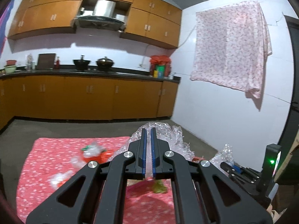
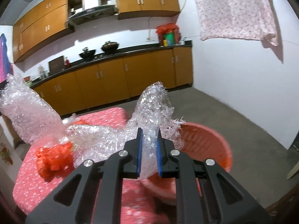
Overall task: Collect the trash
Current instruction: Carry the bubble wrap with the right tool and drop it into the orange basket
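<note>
Between the left gripper's [image 1: 149, 130] blue pads, pressed almost together, a thin edge of the clear bubble wrap [image 1: 168, 136] is pinched; the crumpled sheet billows ahead and to the right of the fingertips. Right gripper [image 2: 149, 130]: jaws nearly closed, clamped on another fold of the same wrap, which rises above the tips and trails away left of them in the right wrist view.

Below both grippers: table under a red flowered cloth [image 1: 56, 149]. Its far edge lies just ahead of the left fingertips; left edge well off to the left. Beyond the edge, bare grey floor [image 1: 74, 127], open as far as the base cabinets [image 1: 89, 97].

Right of and under the right gripper's tips: pink basin [image 2: 209, 145], rim close beside the wrap's frayed edge; whether they touch, cannot tell. Open floor past the basin to the white wall.

Still on the cloth, left of the left gripper: small clear-and-red wrapper scraps [image 1: 91, 151], blurred. Left of the right gripper, just beside the hanging wrap: orange crumpled plastic [image 2: 54, 156].

Right of the left gripper, low: the other gripper's body with a green light [image 1: 271, 161].

Far ahead: countertop with two dark woks [image 1: 93, 63], range hood above; flowered sheet [image 1: 229, 46] hanging on the right wall.
</note>
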The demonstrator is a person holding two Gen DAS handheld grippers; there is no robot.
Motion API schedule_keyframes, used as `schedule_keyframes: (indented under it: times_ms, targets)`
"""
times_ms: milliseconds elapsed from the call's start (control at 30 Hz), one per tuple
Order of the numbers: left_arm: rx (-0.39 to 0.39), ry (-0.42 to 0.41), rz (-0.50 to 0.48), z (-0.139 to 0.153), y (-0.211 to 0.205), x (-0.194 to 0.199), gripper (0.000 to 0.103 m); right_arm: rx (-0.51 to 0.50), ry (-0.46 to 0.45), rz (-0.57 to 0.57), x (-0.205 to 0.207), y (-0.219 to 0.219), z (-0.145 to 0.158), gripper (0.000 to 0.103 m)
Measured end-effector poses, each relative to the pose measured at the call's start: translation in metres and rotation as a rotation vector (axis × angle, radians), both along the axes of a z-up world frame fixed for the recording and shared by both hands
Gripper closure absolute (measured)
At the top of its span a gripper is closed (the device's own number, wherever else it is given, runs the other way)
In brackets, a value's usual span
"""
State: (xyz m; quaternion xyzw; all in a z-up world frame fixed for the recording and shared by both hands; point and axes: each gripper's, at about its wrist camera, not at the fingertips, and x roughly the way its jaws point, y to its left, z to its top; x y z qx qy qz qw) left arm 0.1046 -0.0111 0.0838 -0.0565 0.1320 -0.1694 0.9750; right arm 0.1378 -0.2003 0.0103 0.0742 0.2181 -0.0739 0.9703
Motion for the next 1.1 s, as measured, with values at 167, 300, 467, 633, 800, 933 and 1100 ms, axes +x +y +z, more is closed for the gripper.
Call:
schedule_keyframes:
  times_ms: [167, 300, 467, 633, 800, 933, 1100]
  targets:
    - [-0.012, 0.019, -0.082, -0.006, -0.036, 0.011, 0.099, -0.020, 0.001, -0.092, -0.004, -0.035, 0.003, 0.089]
    - [-0.017, 0.053, -0.146, -0.018, -0.065, 0.023, 0.099, -0.031, 0.014, -0.157, -0.004, -0.062, -0.003, 0.089]
    - [-0.015, 0.096, -0.212, -0.033, -0.091, 0.036, 0.099, -0.032, 0.038, -0.225, 0.002, -0.091, -0.011, 0.089]
    - [-0.001, 0.137, -0.252, -0.048, -0.114, 0.052, 0.099, -0.053, 0.062, -0.260, 0.009, -0.103, -0.021, 0.089]
    - [0.013, 0.191, -0.269, -0.068, -0.130, 0.068, 0.099, -0.074, 0.087, -0.282, 0.020, -0.107, -0.032, 0.089]
    - [0.034, 0.240, -0.276, -0.082, -0.139, 0.077, 0.099, -0.085, 0.103, -0.285, 0.028, -0.109, -0.040, 0.089]
    - [0.055, 0.271, -0.285, -0.097, -0.148, 0.084, 0.099, -0.078, 0.110, -0.268, 0.037, -0.107, -0.045, 0.089]
